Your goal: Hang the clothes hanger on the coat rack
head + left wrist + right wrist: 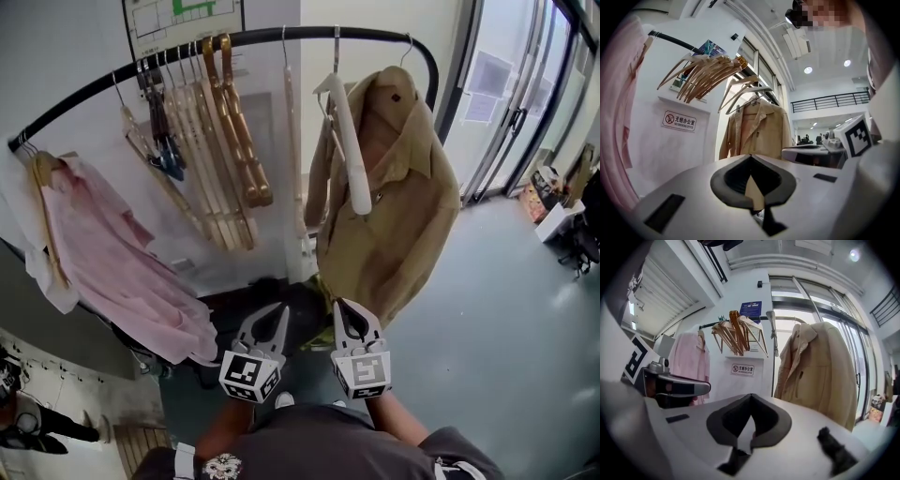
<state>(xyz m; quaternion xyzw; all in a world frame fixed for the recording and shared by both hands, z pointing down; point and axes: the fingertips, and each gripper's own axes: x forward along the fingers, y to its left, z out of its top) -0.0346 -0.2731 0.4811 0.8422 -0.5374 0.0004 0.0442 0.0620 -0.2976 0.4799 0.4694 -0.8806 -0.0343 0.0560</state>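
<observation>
A pink shirt (122, 272) hangs at the left of the head view, a tan jacket (394, 216) right of centre, well apart. A wall chart (183, 21) is at the top edge and glass doors (525, 103) at the upper right.

The white clothes hanger (352, 159) hangs by its hook from the coat rack (375, 35), tilted with one arm pointing steeply down. It is above and beyond the right tongs (342, 309). The rack is a black curved rail arching high over them.
</observation>
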